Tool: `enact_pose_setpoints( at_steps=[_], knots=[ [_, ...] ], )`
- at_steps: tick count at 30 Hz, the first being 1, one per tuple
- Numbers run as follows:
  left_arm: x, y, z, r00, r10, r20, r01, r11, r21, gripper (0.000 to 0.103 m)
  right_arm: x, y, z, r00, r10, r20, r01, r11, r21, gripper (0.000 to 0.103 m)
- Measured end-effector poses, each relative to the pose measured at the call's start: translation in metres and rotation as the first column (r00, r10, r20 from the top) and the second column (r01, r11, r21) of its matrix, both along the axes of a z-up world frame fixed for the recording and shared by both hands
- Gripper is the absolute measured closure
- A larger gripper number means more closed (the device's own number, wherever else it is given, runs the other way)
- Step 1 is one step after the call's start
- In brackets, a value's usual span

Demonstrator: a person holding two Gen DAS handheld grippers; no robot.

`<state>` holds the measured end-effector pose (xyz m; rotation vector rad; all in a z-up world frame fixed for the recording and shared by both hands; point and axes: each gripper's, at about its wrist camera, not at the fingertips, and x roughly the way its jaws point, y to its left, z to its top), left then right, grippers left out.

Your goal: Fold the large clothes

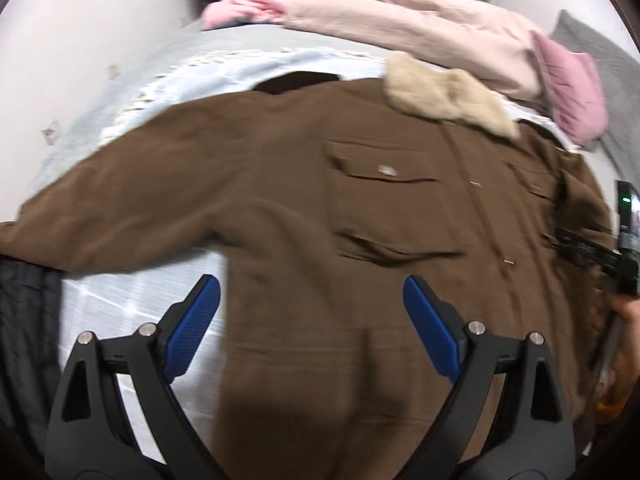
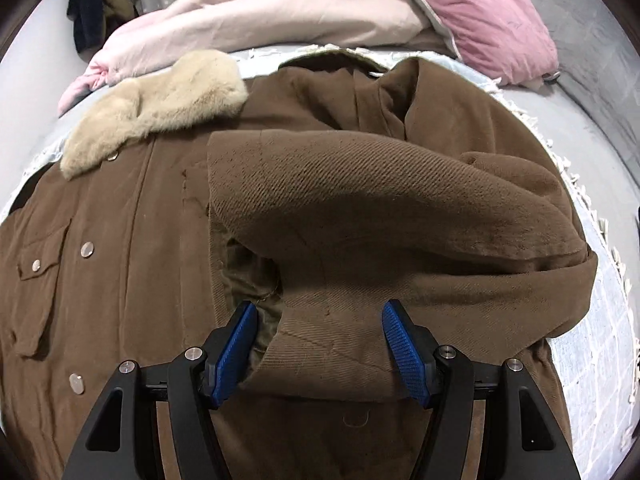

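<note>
The right gripper [image 2: 318,344] is clamped on a brown sleeve [image 2: 360,220], its blue pads [image 2: 236,344] pressing the bunched cuff from either side. The sleeve is lifted and doubled leftward across the front of the brown coat [image 2: 120,240], so that its cuff opening shows an olive lining just beside the left pad. The coat lies spread face up on a pale blue bedspread [image 2: 600,320] with a fringed edge, its beige fur collar [image 2: 160,100] at the far left of the right wrist view and metal snaps running down the placket.

The left gripper [image 1: 312,316] hangs above the near part of the same coat with its jaws wide apart and nothing between them; its blue pads [image 1: 196,328] stand clear of the cloth. Below it the coat's other sleeve [image 1: 120,208] stretches out flat to the left over the bedspread, and two flap pockets [image 1: 380,168] sit farther off toward the collar. At the right edge of the left wrist view the other tool's black body [image 1: 600,252] and part of a hand [image 1: 628,320] are visible; the picture is blurred there.

Beyond the coat, at the far side of the bed, a pale pink duvet [image 2: 280,12] is heaped beside a darker pink pillow [image 2: 492,20]. A dark garment [image 2: 104,4] hangs at the far left against the wall
</note>
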<state>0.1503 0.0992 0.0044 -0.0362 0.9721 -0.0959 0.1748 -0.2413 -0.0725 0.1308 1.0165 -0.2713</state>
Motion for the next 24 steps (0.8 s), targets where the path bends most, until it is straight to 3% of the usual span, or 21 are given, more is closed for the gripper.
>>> enact_pose_setpoints(
  at_steps=[4, 9, 11, 14, 20, 24],
  knots=[
    [-0.007, -0.021, 0.0, 0.998, -0.048, 0.028, 0.048, 0.999, -0.016, 0.01, -0.013, 0.002, -0.003, 1.0, 0.021, 0.007, -0.021, 0.999, -0.024, 0.038],
    [-0.022, -0.044, 0.002, 0.992, -0.096, 0.078, 0.094, 0.995, 0.022, 0.01, -0.02, 0.004, -0.007, 0.999, 0.037, 0.007, -0.036, 0.996, -0.084, 0.062],
    [-0.026, -0.05, 0.002, 0.99, -0.111, 0.085, 0.108, 0.994, 0.032, 0.01, -0.022, 0.009, -0.007, 0.999, 0.045, -0.014, -0.047, 0.99, -0.133, 0.084],
    [-0.029, -0.055, 0.002, 0.989, -0.128, 0.077, 0.126, 0.992, 0.031, 0.01, -0.025, 0.014, -0.006, 0.998, 0.06, -0.028, -0.064, 0.982, -0.178, 0.092],
    [-0.036, -0.063, 0.007, 0.984, -0.15, 0.095, 0.146, 0.988, 0.04, 0.01, -0.043, 0.003, 0.014, 0.999, 0.049, 0.004, -0.048, 0.987, -0.151, 0.094],
    [-0.04, -0.07, 0.008, 0.982, -0.163, 0.092, 0.162, 0.987, 0.023, 0.01, -0.069, -0.017, 0.043, 0.998, 0.029, 0.059, -0.017, 0.979, -0.202, 0.095]
  ],
)
